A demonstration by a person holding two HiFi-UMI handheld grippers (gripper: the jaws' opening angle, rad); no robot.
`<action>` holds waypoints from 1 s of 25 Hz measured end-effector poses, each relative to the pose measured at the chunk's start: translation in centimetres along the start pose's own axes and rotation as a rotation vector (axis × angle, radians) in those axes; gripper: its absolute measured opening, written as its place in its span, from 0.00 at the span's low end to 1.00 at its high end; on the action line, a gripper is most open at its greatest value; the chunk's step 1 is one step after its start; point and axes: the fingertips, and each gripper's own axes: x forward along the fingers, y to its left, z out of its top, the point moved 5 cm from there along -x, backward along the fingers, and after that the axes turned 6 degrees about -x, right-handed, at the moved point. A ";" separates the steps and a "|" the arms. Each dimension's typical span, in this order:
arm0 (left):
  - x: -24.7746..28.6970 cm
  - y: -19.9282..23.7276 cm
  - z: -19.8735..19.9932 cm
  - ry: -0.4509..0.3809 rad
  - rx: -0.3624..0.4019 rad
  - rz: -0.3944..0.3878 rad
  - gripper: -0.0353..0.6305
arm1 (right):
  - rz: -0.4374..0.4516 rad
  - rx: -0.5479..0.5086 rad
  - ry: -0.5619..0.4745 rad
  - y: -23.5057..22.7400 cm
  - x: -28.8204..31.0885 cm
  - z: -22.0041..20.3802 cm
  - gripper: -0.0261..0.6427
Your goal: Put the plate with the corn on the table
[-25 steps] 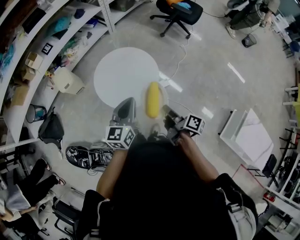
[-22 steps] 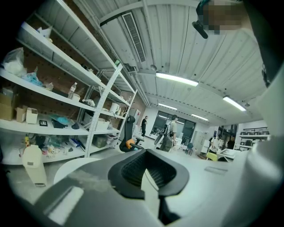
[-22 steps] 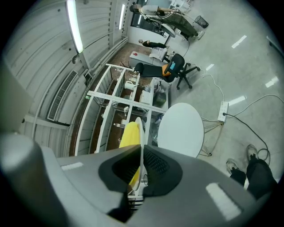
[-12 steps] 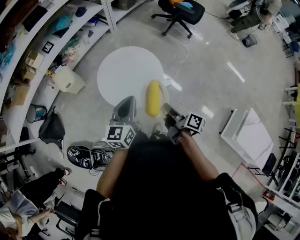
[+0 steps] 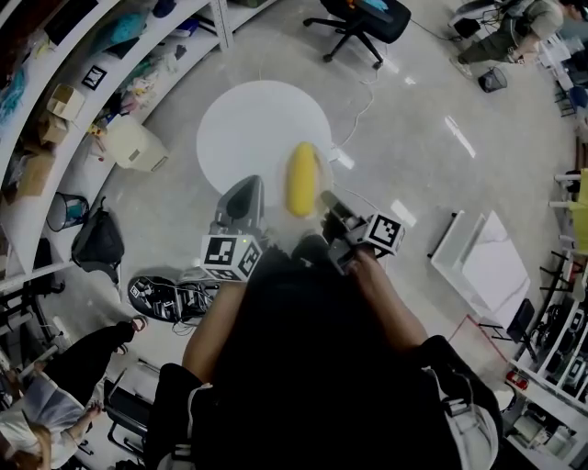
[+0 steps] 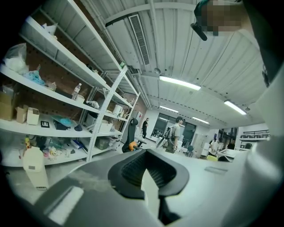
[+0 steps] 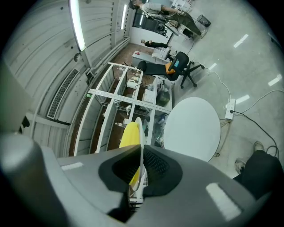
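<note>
A yellow corn cob lies on a thin pale plate, carried in the air between my two grippers just short of the round white table. My left gripper is shut on the plate's left rim, and its own view shows the pale edge pinched in the left gripper. At the other rim my right gripper is shut too. In the right gripper view the plate stands edge-on in the right gripper, with the corn beside it and the table beyond.
Shelving with boxes curves along the left. On the floor are a white canister, a dark bag and shoes. An office chair stands past the table, with a cable beside it. A person sits at lower left.
Both grippers have carried the plate with the corn a little forward toward the round table. The corn's far end now overlaps the table's near edge. Both grips are unchanged.
</note>
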 end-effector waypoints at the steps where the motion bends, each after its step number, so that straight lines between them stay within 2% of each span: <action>1: 0.0 0.2 -0.1 0.002 -0.001 0.004 0.06 | 0.007 0.004 0.002 0.2 0.3 -0.1 0.08; 11: 0.8 2.2 1.1 -0.023 -0.006 0.065 0.06 | 0.058 -0.006 0.066 1.2 3.7 1.3 0.08; 25: 3.4 5.9 2.9 -0.068 -0.031 0.217 0.06 | 0.089 -0.063 0.241 1.8 10.7 4.4 0.08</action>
